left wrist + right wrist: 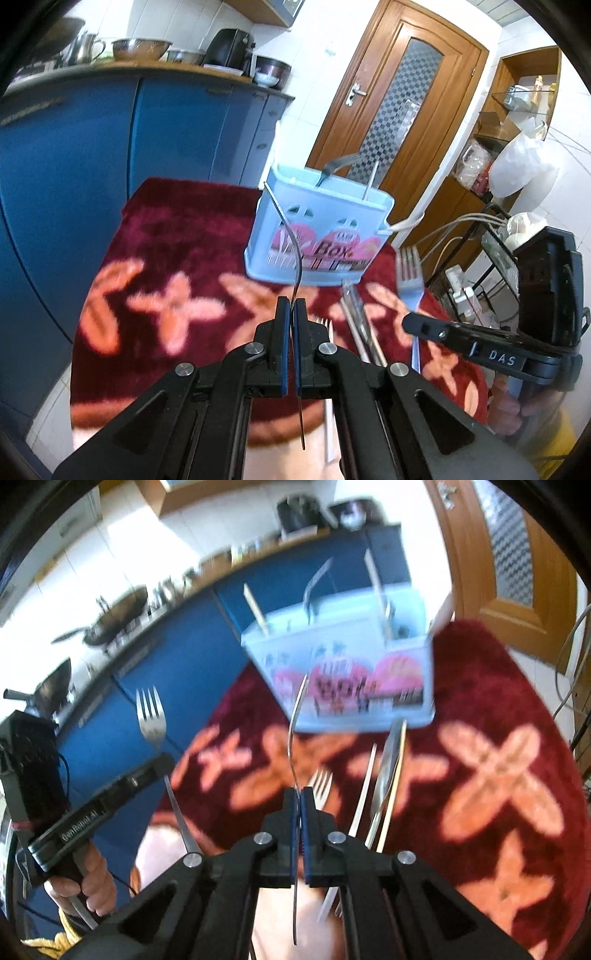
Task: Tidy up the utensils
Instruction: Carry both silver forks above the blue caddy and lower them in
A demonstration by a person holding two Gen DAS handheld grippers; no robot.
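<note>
Left gripper (290, 310) is pressed together on a fork (295, 245), held edge-on, thin handle between the pads, tines pointing out toward the box (317, 229). Right gripper (298, 797) is the same: clamped on a second fork (291, 731), also aimed at the box. Both forks are in the air, short of the rim. The box sits on the red cloth (166, 229) and already has some handles and sticks standing in it.

Risks, as I judge them:
- Narrow pinch on a slim handle, so a fork may swivel or slide out if its tip knocks the rim.
- The box looks light and the cloth plush, so a push on the wall could tip or shove it.
- Both grippers head for one opening, so they could clash or foul the pieces inside.
- A loose fork (321, 786) and chopsticks (356, 321) lie just below, so a low pass may drag them.
</note>
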